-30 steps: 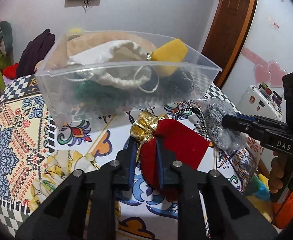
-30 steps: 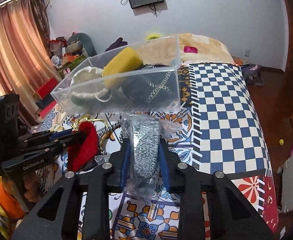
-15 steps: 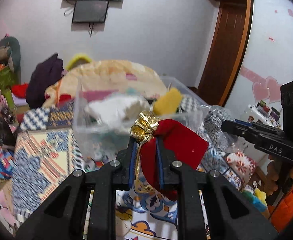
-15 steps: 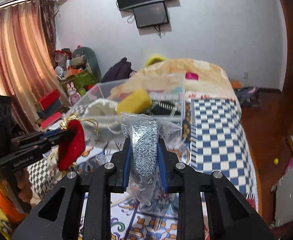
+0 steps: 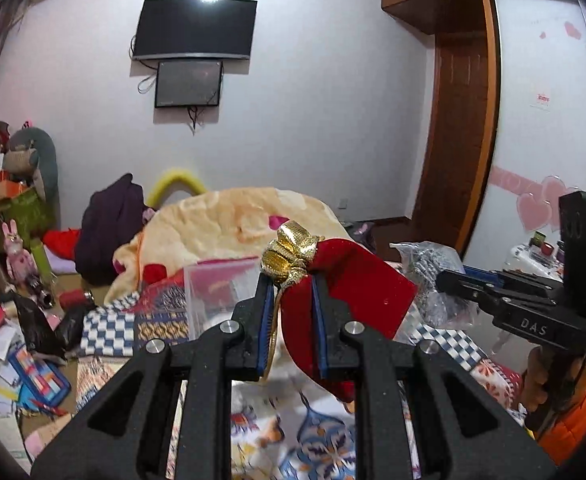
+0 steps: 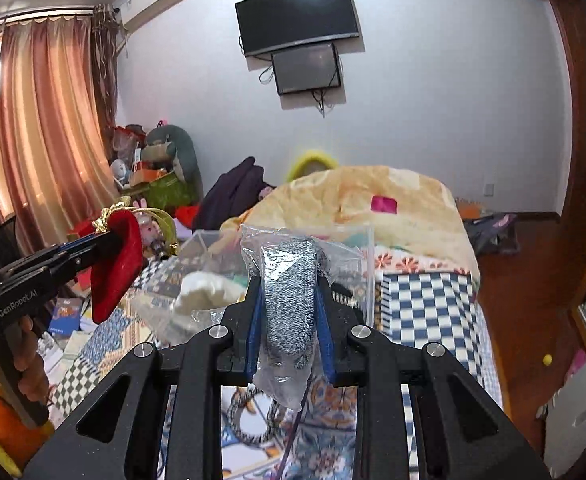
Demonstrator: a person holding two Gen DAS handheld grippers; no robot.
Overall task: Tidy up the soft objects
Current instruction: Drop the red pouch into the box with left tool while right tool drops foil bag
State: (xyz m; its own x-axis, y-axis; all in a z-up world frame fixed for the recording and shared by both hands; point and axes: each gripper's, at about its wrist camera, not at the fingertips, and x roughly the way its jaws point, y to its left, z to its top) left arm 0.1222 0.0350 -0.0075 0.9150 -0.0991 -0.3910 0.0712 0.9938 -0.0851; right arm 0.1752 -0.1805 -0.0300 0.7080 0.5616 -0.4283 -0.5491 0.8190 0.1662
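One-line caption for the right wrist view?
Right hand-held gripper clamps a bagged grey knit item before a clear bin.

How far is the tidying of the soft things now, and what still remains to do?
Partly done. The clear bin already holds some soft things, among them a white item. In hand: the left gripper is shut on the red pouch, and the right gripper is shut on the bagged grey knit, both raised near the bin. Left: drop both in. A patterned cord lies on the bedcover.
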